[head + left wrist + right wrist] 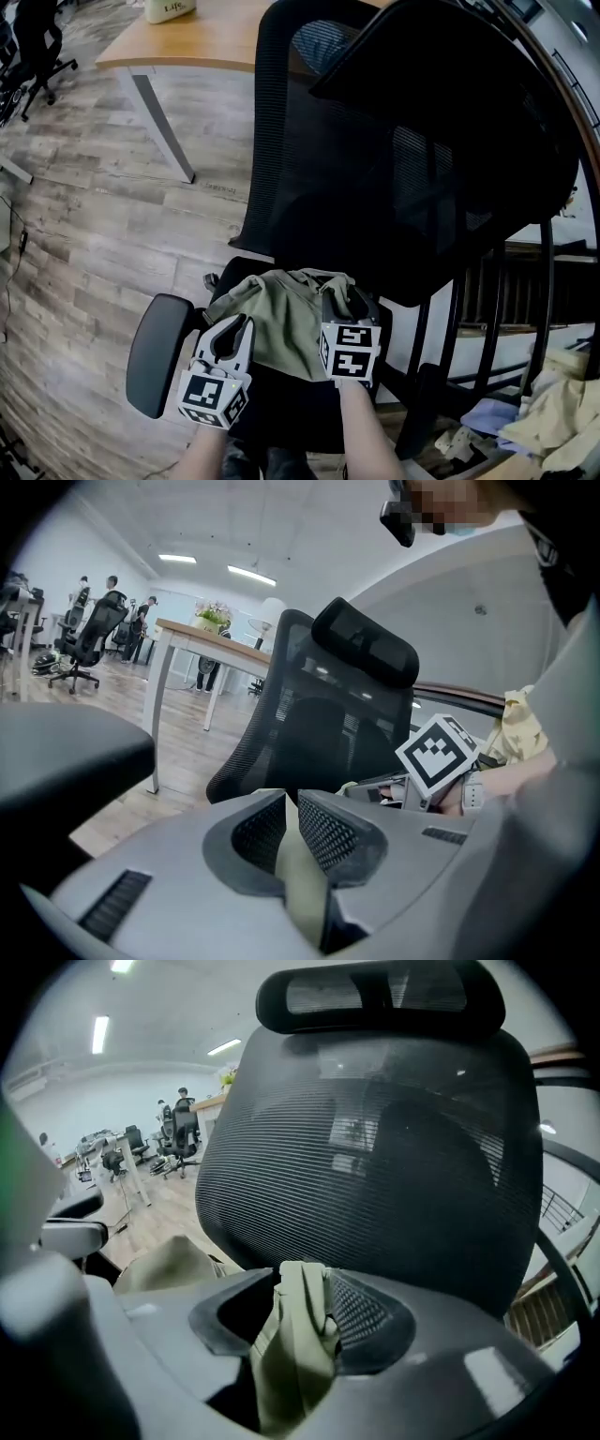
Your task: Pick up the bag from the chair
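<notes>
Far off on the left, a wooden desk (pixel 192 42) is standing on the plank floor (pixel 84 234), beyond the black mesh chair (pixel 281 112) that is filling most of the space in front of the person. Nearer, on the left, the chair's padded armrest (pixel 157 352) is jutting out. Just to the right of it the left gripper (pixel 232 330) is reaching in over the seat (pixel 281 412), tilting a little downward. Its jaws are clenching a thin fold of the olive-green bag (pixel 286 319), with the ribbed pads (pixel 323 832) pressing close on either side of the cloth. The bag is lying limp and crumpled on the seat, up against the foot of the backrest (pixel 412 187), between the two grippers. At its right side the right gripper (pixel 343 302) is pointing more steeply down into it. Its jaws are standing wide apart, released. A bunched ridge of the fabric is sticking up between them, leaning on the right pad (pixel 361 1312), with a dark gap showing beside the left one, so nothing is squeezing it there.
</notes>
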Available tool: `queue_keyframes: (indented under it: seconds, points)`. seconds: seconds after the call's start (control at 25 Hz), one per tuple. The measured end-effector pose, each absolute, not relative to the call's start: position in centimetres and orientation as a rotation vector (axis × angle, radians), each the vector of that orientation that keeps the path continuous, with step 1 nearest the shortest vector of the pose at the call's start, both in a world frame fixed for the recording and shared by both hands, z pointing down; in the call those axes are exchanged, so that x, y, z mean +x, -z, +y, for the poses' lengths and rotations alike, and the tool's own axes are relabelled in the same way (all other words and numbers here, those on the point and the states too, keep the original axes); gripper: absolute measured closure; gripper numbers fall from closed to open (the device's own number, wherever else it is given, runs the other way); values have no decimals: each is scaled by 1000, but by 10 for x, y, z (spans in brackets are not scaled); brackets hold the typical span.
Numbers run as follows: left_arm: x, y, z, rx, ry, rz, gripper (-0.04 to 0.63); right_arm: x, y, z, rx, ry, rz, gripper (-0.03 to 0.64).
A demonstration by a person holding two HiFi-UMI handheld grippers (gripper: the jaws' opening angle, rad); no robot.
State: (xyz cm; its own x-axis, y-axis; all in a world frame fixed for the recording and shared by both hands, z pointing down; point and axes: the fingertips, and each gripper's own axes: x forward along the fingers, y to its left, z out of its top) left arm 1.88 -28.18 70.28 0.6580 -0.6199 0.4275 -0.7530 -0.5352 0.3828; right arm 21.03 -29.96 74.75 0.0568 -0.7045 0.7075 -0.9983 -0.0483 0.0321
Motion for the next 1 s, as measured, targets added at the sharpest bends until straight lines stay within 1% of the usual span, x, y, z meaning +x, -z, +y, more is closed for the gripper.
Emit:
queue_keyframes:
  seconds: [0.16, 0.24, 0.32, 0.48, 0.52, 0.76, 1.0]
  points:
    - [20, -705, -286, 2322, -327, -1068, 557, 216, -759, -304, 1793, -789, -1646, 440]
    - [21, -708, -288, 2307, -331, -1059, 529, 216, -761, -304, 1785, -819, -1654, 450]
    - [24, -714, -290, 2274, -340, -1029, 490, 215, -760, -302, 1785, -834, -1686, 468]
    - [35, -735, -294, 2182, -394, -945, 383, 214, -756, -294, 1806, -828, -1738, 499]
    - [39, -739, -295, 2165, -408, -921, 373, 214, -755, -292, 1809, -824, -1749, 505]
    - [53, -757, -301, 2084, -515, -846, 373, 210, -745, -286, 1815, -812, -1832, 512]
    - [53, -752, -315, 1910, -449, -757, 373, 208, -738, -279, 1807, -789, -1900, 514]
